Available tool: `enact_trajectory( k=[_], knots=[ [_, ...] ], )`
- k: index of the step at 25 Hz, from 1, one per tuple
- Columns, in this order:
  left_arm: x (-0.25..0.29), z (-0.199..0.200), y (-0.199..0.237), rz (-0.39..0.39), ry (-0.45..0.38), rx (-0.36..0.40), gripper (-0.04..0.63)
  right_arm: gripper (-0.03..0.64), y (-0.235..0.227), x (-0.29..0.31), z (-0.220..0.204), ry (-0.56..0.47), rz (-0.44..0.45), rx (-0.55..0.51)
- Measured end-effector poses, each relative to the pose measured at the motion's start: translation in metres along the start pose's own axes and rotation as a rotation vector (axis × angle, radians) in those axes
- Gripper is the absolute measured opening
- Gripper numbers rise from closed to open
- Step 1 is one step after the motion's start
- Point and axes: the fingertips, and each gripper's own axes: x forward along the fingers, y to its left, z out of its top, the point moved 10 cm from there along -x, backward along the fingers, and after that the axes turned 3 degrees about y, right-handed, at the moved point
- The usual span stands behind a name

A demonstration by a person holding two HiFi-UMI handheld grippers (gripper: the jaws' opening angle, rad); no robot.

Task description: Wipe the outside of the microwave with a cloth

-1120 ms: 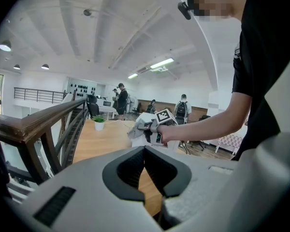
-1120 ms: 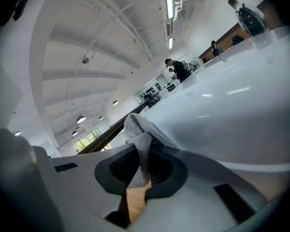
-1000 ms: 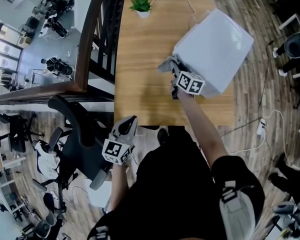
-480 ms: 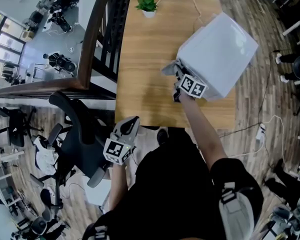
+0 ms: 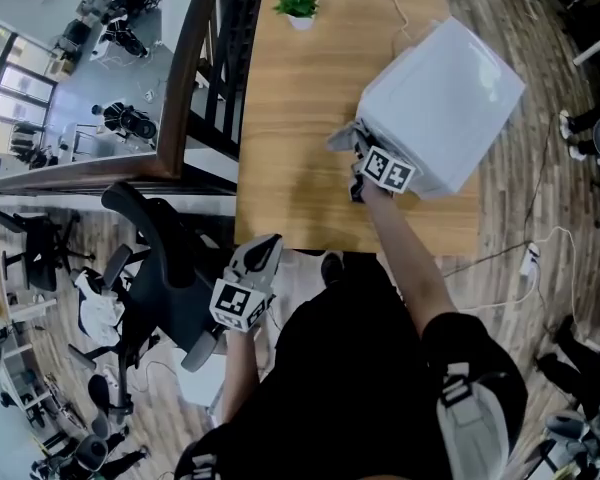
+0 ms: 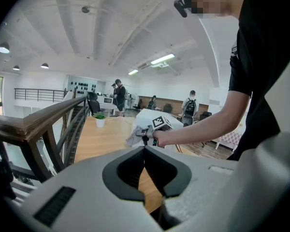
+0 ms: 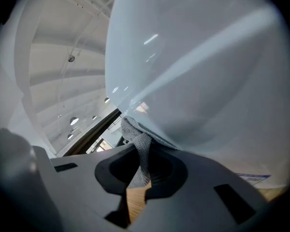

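Wood table (image 5: 290,158), open office – R gripper (image 5: 359,158) pinches grey cloth (image 5: 342,137) against microwave (image 5: 445,98) (L gripper (image 5: 264,247) closed, empty).

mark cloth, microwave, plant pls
cloth (image 7: 141,159), right gripper view, on the strip pinched between the jaws
microwave (image 5: 445,93), head view, on the middle of its white top
plant (image 5: 297,2), head view, on the green leaves

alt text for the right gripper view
The right tool is shut on a grey cloth and presses it against the white microwave, whose glossy side fills most of the frame. A sliver of wooden table shows below, between the jaws.
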Motion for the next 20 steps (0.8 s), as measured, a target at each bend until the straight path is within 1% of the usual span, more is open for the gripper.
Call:
enact_trajectory(
  k=[9, 20],
  knots=[
    [0.007, 0.004, -0.003, -0.019, 0.004, 0.013, 0.002, 0.029, -0.003, -0.001, -0.001, -0.001, 0.009, 0.030],
    [0.017, 0.008, -0.010, -0.050, -0.001, 0.025, 0.002, 0.029, -0.011, -0.022, 0.000, -0.012, 0.010, 0.020]
  ],
)
